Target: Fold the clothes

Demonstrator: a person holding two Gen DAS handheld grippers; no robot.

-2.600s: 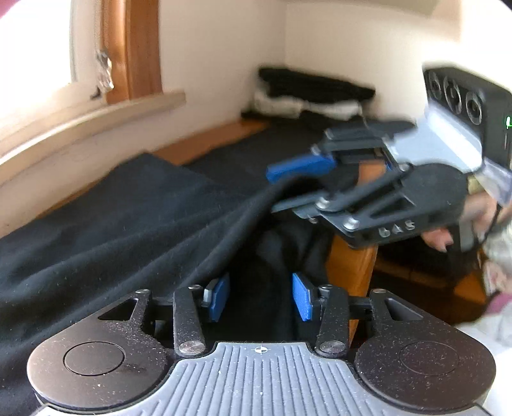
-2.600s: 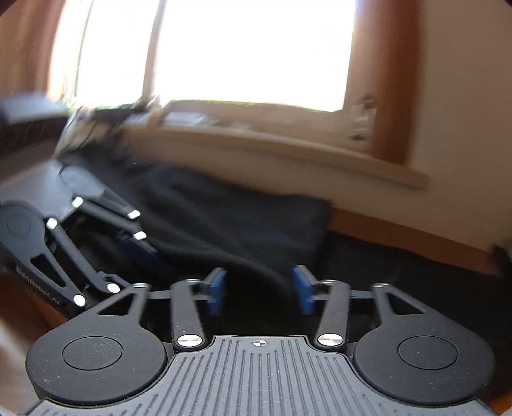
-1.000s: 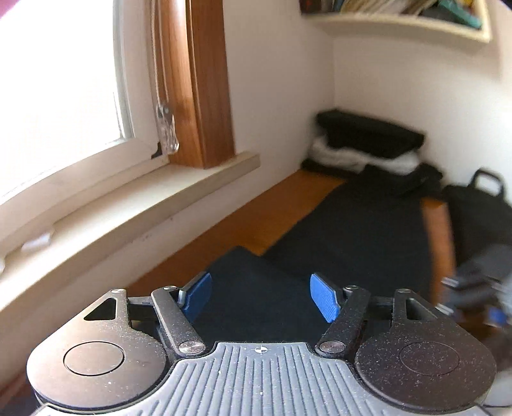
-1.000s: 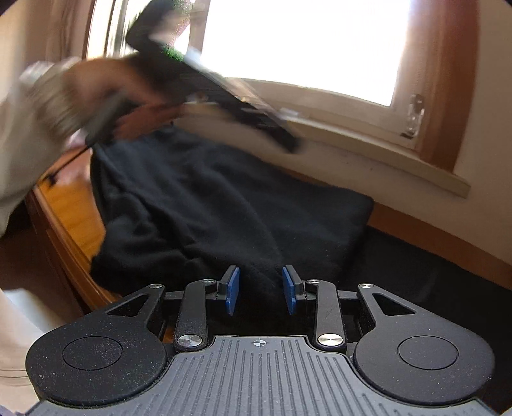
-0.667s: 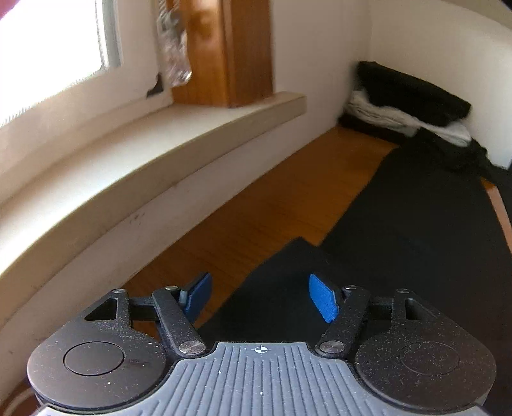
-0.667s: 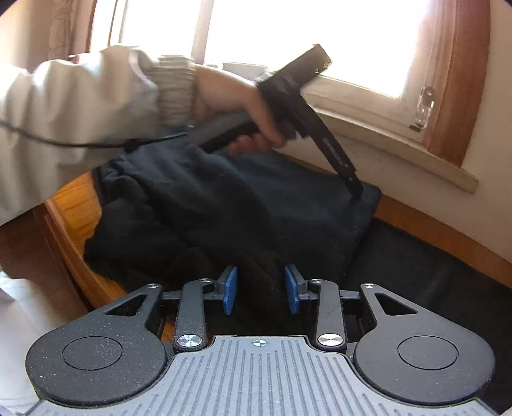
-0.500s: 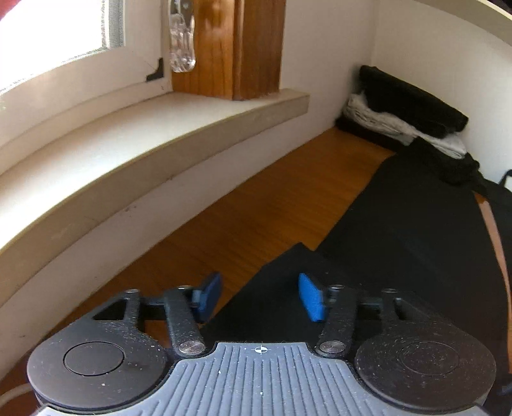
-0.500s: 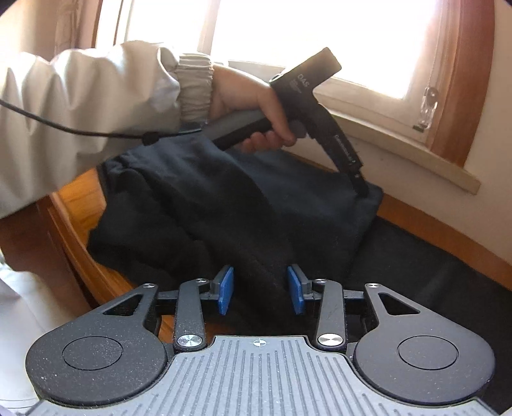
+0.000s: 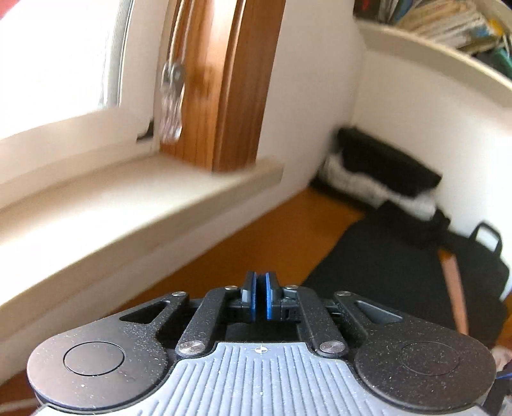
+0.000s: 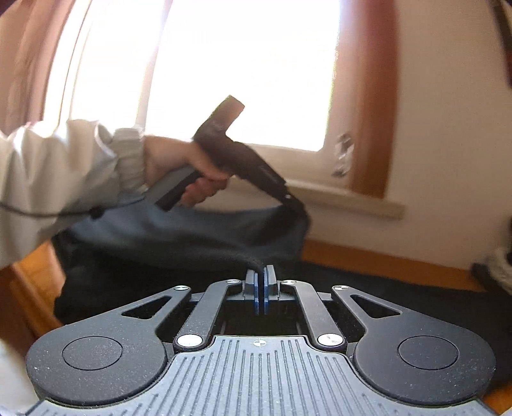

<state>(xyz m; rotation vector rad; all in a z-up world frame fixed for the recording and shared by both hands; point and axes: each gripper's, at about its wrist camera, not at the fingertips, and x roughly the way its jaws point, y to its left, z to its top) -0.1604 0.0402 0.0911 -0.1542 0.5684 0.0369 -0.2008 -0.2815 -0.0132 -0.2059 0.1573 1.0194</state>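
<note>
No readable text

The spines of the books on the shelf are too blurred to read, and no lettering shows on either gripper body.

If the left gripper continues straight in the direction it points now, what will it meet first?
Probably the white wall beside the wooden window frame. The left gripper is shut on a corner of the dark garment and points above the wooden tabletop. Depth is unclear, so this is a guess.
</note>
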